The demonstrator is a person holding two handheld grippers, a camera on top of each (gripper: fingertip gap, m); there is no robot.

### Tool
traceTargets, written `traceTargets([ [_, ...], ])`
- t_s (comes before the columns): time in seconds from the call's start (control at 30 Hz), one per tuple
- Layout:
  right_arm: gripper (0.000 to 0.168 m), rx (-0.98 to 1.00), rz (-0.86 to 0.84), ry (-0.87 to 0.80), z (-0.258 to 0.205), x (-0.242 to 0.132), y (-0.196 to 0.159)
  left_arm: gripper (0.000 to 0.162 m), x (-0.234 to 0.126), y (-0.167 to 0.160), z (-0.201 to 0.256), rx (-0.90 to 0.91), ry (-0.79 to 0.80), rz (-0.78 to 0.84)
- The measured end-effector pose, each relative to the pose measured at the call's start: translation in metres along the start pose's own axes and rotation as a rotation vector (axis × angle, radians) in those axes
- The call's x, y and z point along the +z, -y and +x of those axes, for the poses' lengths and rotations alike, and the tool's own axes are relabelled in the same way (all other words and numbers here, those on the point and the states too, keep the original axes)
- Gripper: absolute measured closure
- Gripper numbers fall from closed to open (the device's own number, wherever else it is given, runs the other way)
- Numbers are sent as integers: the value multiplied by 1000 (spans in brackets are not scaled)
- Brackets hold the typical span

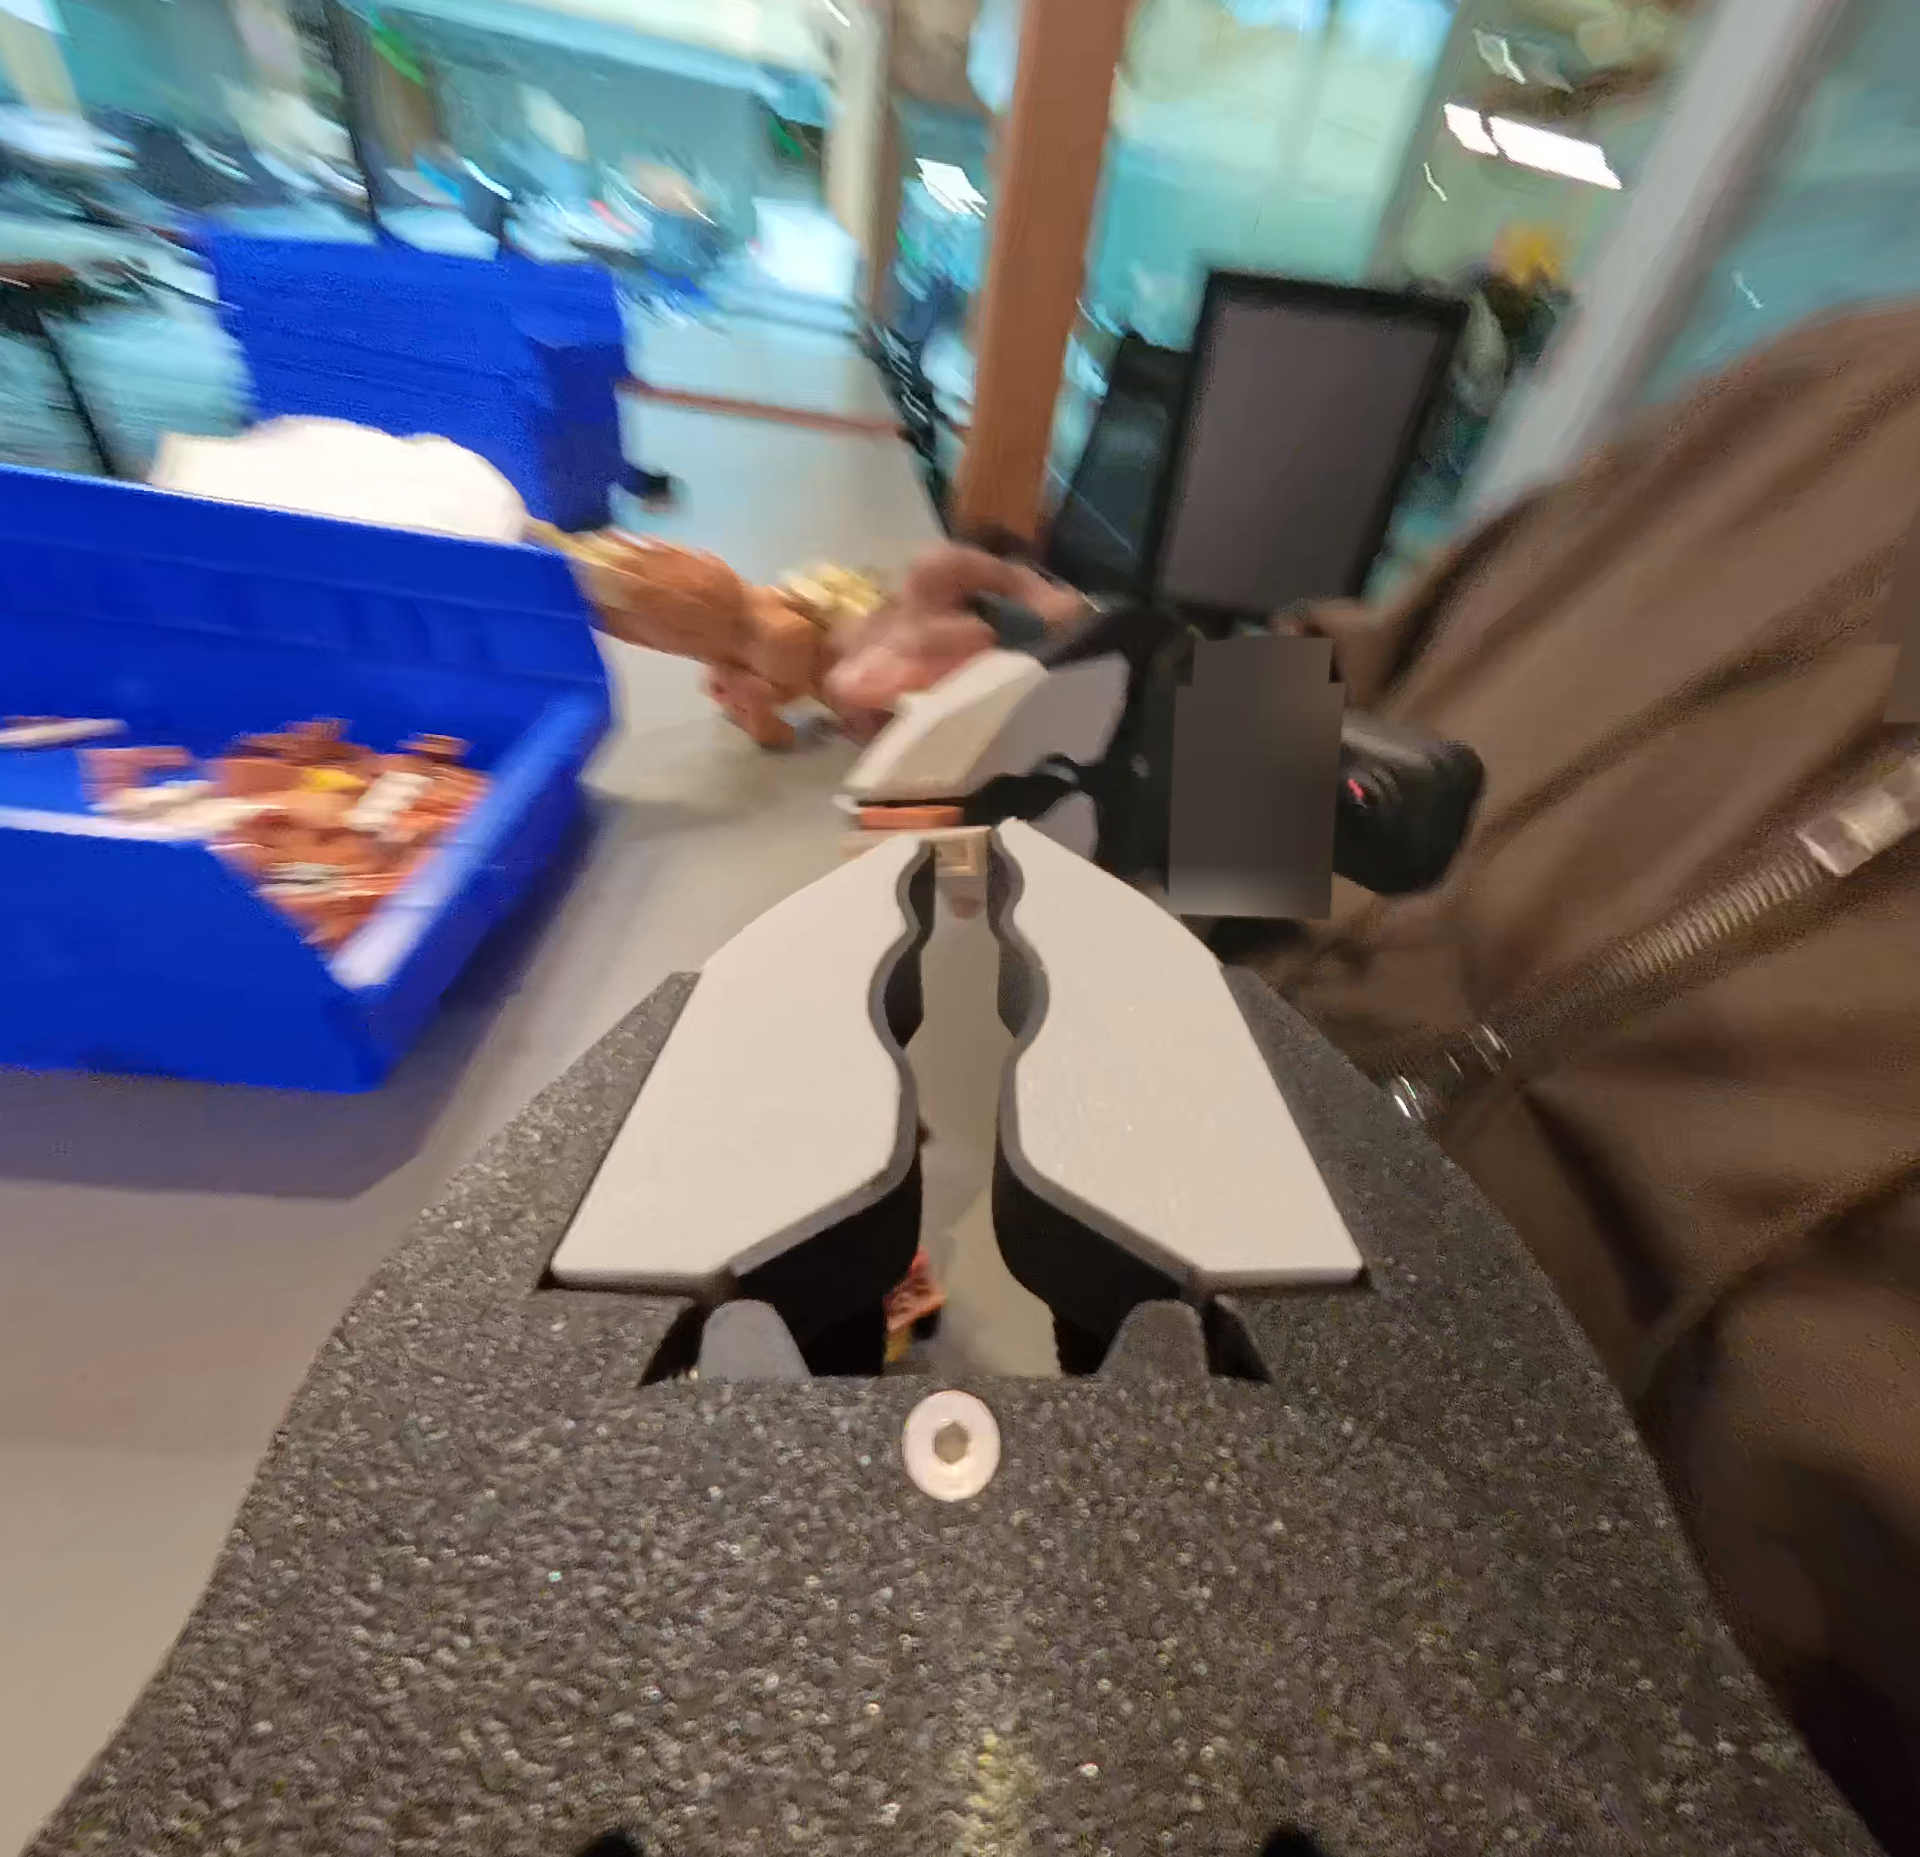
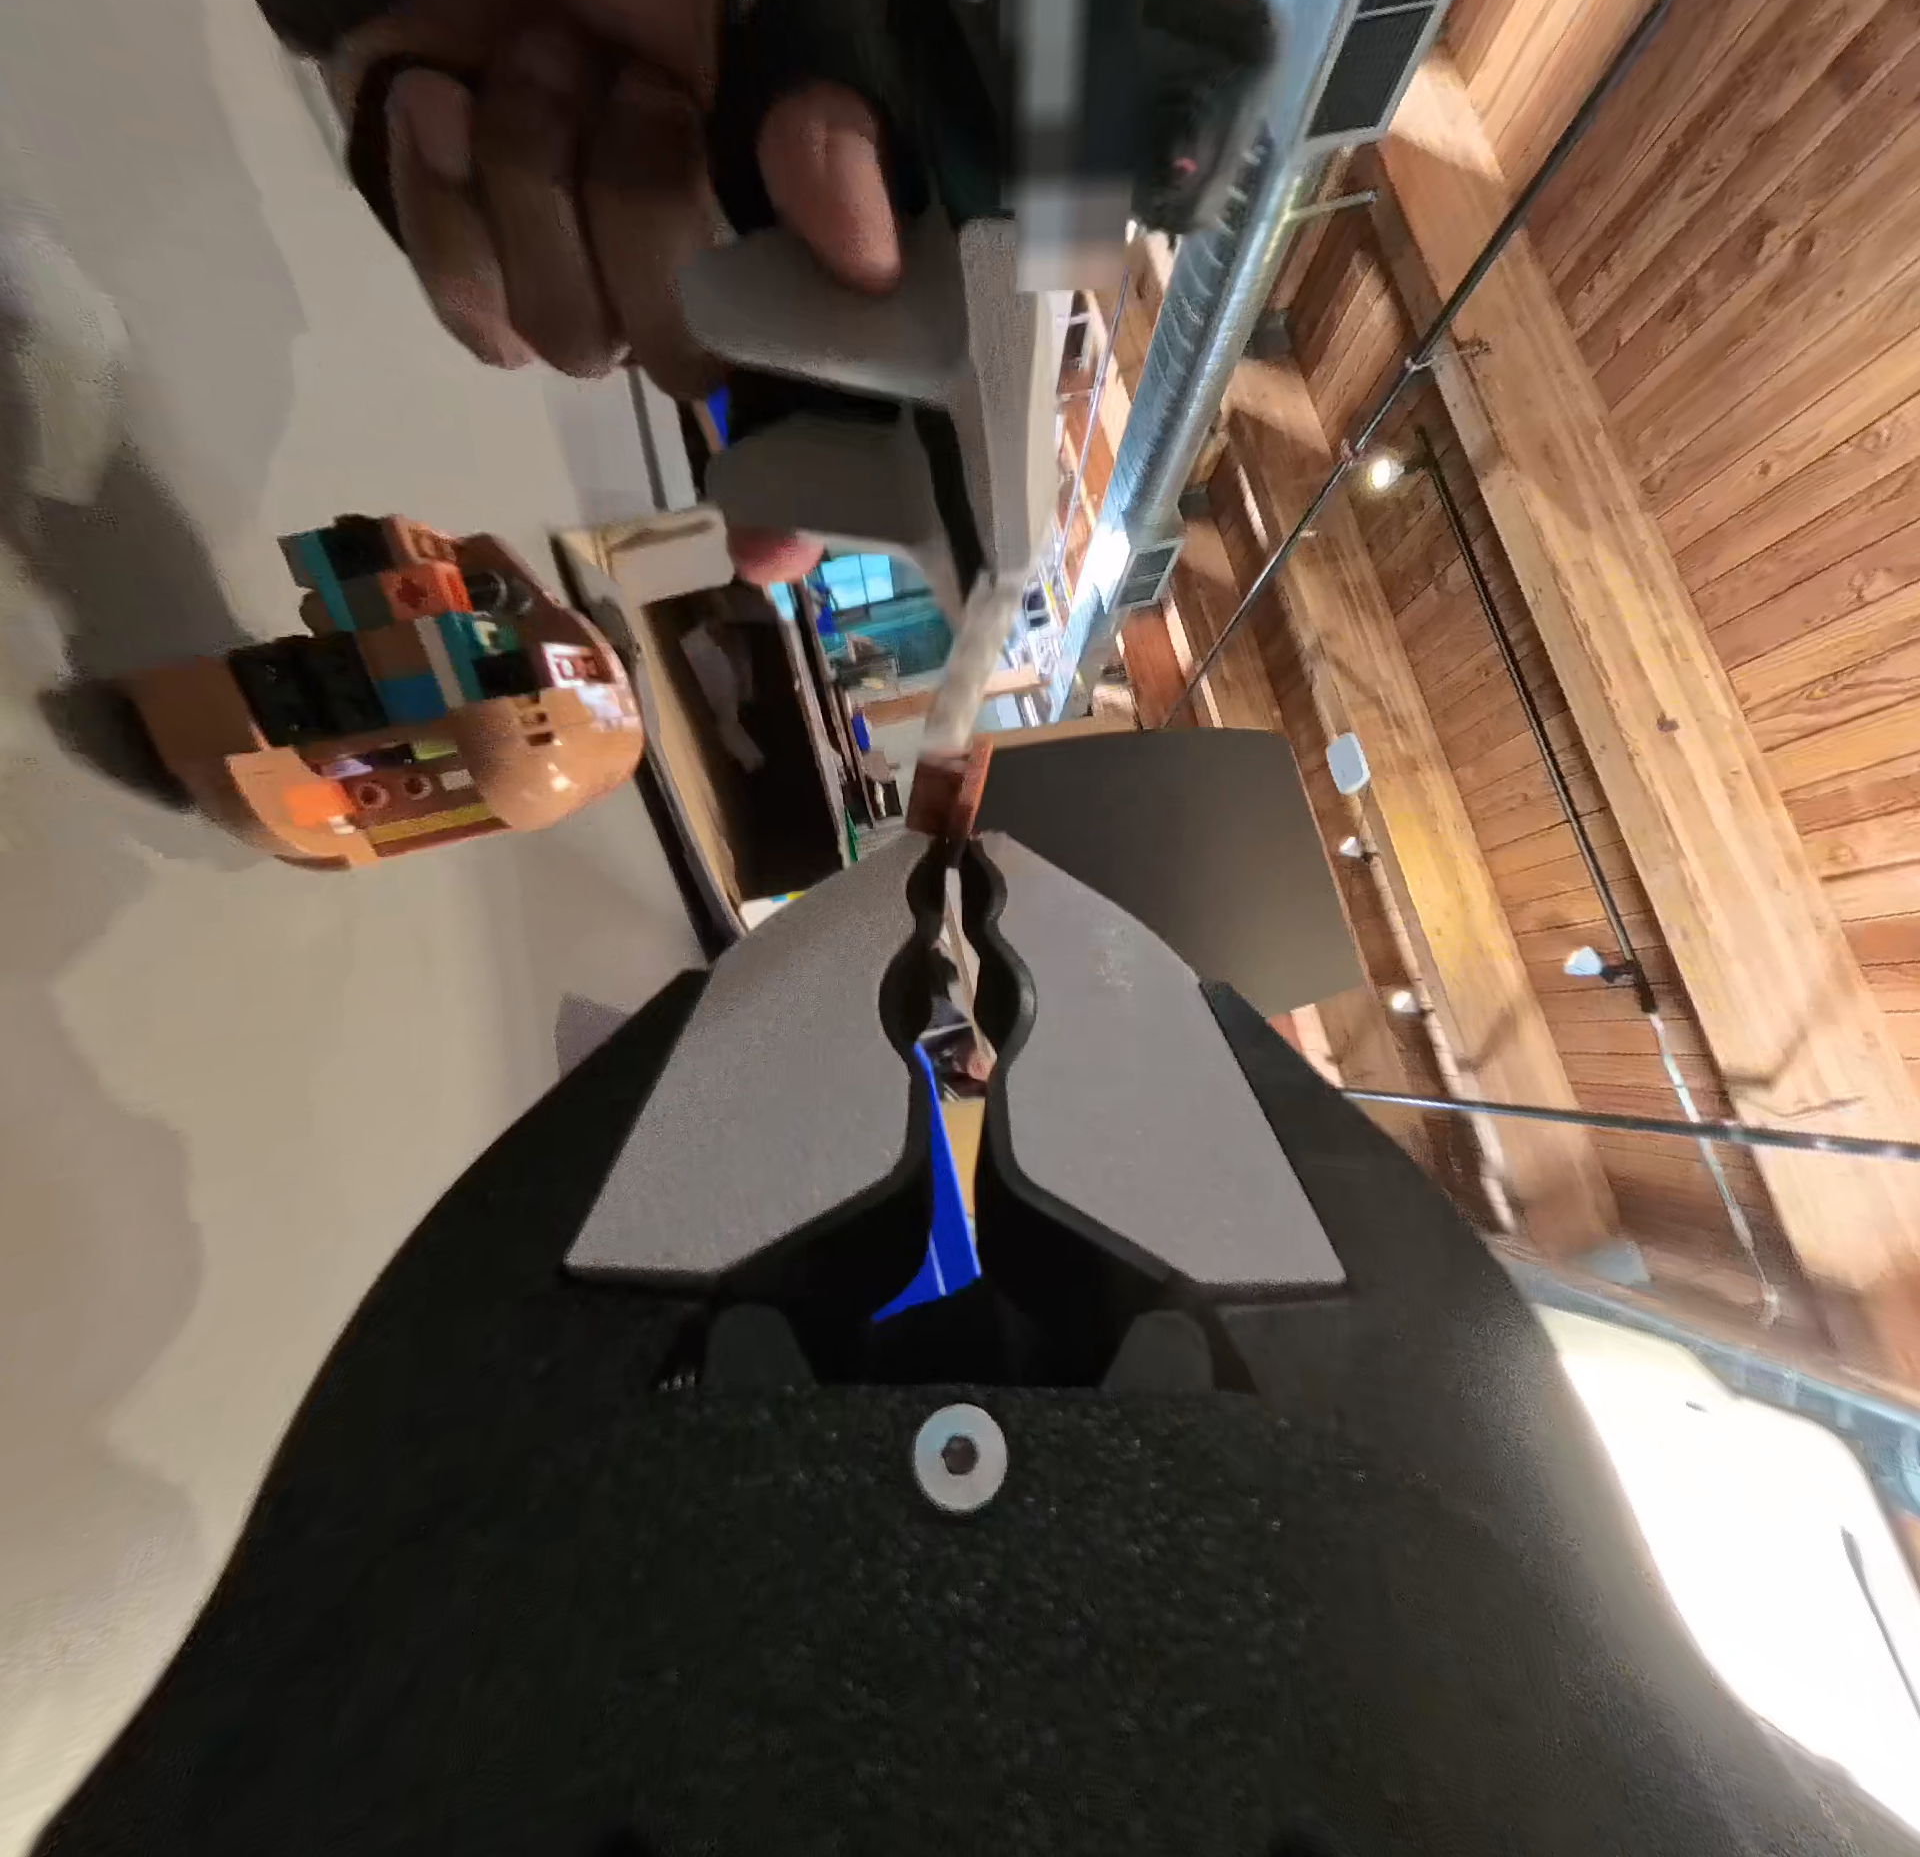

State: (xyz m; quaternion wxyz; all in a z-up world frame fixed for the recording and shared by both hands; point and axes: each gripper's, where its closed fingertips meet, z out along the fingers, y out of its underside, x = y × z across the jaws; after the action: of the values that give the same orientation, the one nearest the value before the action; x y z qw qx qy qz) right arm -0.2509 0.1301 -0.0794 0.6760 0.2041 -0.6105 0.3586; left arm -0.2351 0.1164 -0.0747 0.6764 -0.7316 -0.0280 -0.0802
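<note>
My left gripper (image 1: 958, 851) has its jaws nearly pressed together, pinching a small pale brick piece (image 1: 961, 865) at the very tips. My right gripper (image 2: 951, 843) meets it tip to tip, its jaws drawn in on a small reddish-brown brick (image 2: 948, 795); in the left wrist view that same gripper (image 1: 935, 758) comes in from the right, with the brown piece clamped flat between its fingers. The two small pieces touch each other, held up off the grey tabletop (image 1: 208, 1340).

A brown brick-built animal model (image 1: 727, 644) stands on the tabletop beyond my grippers, just beside the blue bin (image 1: 208, 924) of loose brown and white bricks at the left edge. In the right wrist view the model's blocky underside (image 2: 416, 706) shows to the left. A brown zipped jacket (image 1: 1662, 872) fills the right side.
</note>
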Motion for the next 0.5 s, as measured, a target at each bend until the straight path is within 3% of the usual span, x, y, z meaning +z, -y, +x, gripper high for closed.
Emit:
traceTargets([
  [0.13,167,122,7,-27,12,-8,-14,153,-37,27,-15,-43,65,162],
  [0.37,166,94,-6,-34,10,-5,-14,152,-11,11,-4,-47,3,78],
  [0.5,166,139,-163,-35,14,8,-49,152,-11,15,-7,-66,8,115],
])
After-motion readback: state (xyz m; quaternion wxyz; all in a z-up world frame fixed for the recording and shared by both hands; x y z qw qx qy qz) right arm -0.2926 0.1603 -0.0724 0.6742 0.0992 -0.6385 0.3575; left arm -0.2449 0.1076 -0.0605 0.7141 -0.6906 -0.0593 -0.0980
